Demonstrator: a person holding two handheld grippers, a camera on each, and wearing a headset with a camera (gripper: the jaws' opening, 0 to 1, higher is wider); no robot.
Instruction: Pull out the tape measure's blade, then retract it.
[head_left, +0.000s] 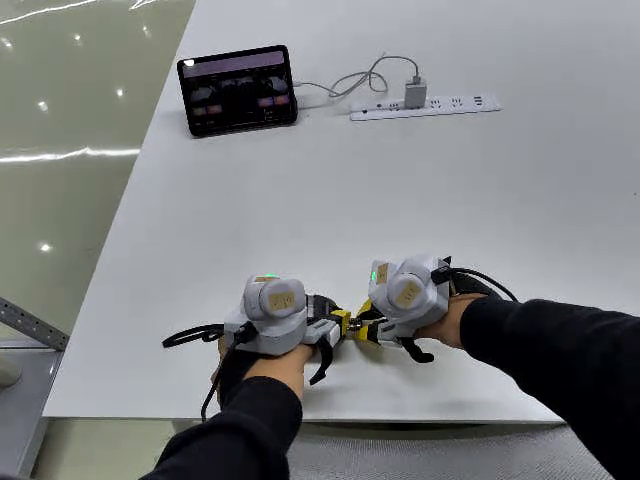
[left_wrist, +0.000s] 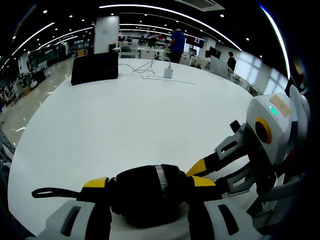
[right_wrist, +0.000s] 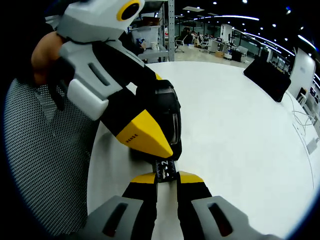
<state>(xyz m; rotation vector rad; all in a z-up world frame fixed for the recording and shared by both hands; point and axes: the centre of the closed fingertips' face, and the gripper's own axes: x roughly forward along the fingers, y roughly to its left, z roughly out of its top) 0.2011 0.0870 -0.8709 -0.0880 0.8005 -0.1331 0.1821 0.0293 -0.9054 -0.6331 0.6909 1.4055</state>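
Closest to the lens, at 6 o'clock in the right gripper view: right gripper (right_wrist: 165, 176), pressed together on the blade (right_wrist: 165, 167), with a "2" readable just past the yellow tips. Barely drawn out, to judge by the pinch landing just beside the tape measure (right_wrist: 167, 112) at 12 o'clock of it. Clamped across that black case: left gripper (left_wrist: 149, 181), yellow tips tight on both flanks, with a strap loop (left_wrist: 52, 191) trailing toward 9 o'clock.

To pull well: keep the case pinned and level. Draw the pinched end straight away along the slot's line, roughly toward 3 o'clock in the head view, without twisting or lifting. Hold the squeeze firm, to guard against a slip and a likely snap-back. For the return, ease back slowly rather than letting go.

From the head view: both tools nose to nose at 6 o'clock of the white table (head_left: 400, 200), near its front edge. Wrapped under one handle, left hand (head_left: 278, 365), forearm rising from 6 o'clock. Reaching in from 4 o'clock, right hand (head_left: 452, 320). Dark sleeves on both.
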